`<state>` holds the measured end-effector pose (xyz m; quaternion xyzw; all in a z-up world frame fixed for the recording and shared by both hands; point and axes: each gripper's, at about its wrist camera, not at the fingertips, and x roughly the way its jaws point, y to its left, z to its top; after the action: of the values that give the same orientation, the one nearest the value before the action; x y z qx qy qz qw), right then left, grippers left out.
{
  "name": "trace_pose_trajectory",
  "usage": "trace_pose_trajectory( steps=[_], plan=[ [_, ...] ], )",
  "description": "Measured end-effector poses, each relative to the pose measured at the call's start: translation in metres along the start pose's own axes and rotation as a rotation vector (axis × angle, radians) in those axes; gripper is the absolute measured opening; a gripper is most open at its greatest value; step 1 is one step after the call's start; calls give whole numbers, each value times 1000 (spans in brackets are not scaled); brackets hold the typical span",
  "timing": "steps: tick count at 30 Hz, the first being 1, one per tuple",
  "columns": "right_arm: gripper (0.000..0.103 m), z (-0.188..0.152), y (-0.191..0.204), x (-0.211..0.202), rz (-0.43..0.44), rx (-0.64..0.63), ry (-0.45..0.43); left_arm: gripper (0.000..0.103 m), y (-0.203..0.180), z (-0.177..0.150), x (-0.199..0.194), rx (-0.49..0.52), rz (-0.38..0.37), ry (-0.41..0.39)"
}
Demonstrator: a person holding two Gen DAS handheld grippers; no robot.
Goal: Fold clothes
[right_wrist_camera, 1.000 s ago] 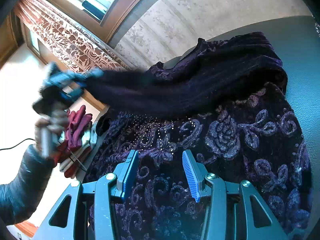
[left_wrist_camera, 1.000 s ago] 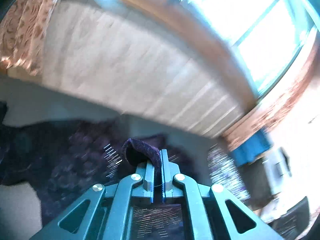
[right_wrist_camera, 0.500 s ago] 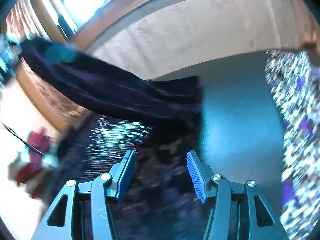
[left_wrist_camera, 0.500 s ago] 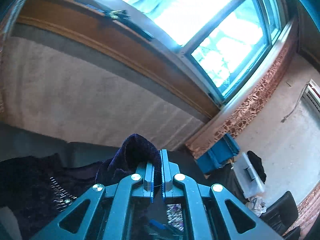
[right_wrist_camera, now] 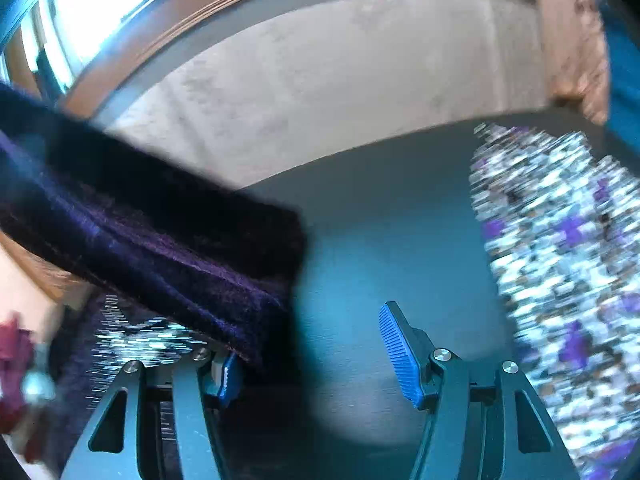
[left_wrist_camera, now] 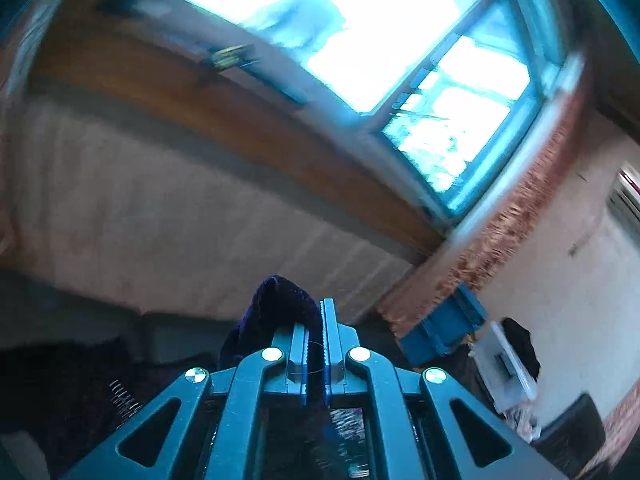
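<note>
Two views. Left wrist: left claw (left_wrist_camera: 315,354) pinches the dark purple velvet garment (left_wrist_camera: 276,304), lifted. Right wrist: right claw (right_wrist_camera: 312,354) spread, empty; a stretched velvet sleeve (right_wrist_camera: 160,248) crosses the counter (right_wrist_camera: 384,240). Folding unfinished.

This is a lived-in room of a home. There's a big bright window with a teal-tinted frame (left_wrist_camera: 420,60), and below it a broad brown wooden sill (left_wrist_camera: 224,120). Beside the window hangs a rust-coloured patterned lace curtain (left_wrist_camera: 504,236). Under the sill runs a beige textured wall (left_wrist_camera: 160,220), and below that a dark grey flat surface (right_wrist_camera: 400,232) carries a white-and-purple speckled cloth (right_wrist_camera: 560,260). Down past the curtain sit a blue plastic crate (left_wrist_camera: 444,324) and a clear lidded plastic box (left_wrist_camera: 508,372).
</note>
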<state>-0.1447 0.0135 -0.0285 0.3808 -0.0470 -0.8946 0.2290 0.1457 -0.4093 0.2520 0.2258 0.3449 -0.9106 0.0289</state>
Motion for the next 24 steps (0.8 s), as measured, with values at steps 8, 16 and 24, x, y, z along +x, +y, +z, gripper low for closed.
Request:
trace_pose_trajectory(
  steps=[8,16,24],
  plan=[
    [72,-21,-8,-18,-76,-117,18,3,138,-90,22,-163,200,169],
    [77,-29,0,-35,184,-279,284,4,230,-167,38,-237,312,309],
    [96,4,-21,-37,478,-59,436,6,220,-169,40,-147,315,349]
  ],
)
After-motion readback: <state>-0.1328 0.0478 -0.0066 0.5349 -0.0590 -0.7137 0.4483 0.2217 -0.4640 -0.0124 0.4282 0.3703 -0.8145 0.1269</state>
